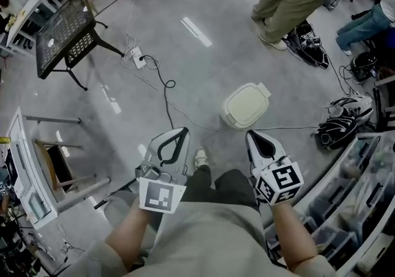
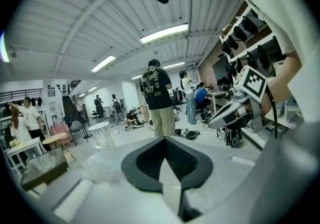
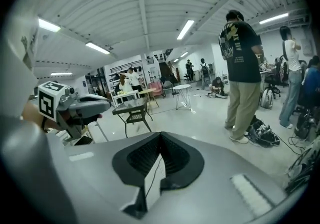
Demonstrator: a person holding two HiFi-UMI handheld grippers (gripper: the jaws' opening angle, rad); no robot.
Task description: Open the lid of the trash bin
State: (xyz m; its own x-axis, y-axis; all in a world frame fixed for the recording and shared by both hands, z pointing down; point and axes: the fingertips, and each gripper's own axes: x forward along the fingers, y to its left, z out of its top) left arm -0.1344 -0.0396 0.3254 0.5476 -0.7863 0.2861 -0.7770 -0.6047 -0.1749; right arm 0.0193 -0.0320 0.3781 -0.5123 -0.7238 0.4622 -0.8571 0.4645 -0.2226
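Grey floor surrounds the trash bin; left tongs and right tongs closed.

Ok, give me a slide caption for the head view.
Left gripper and right gripper shut and empty, closed trash bin on the floor ahead.

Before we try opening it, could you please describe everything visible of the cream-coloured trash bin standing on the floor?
Seen from above, the cream, plastic-looking trash bin has a rounded-square body under a smooth lid that lies flat and shut, with a small tab jutting from its far right corner. It stands upright on the grey floor; nobody touches it. A thin white cable runs past its near side; contact is unclear.
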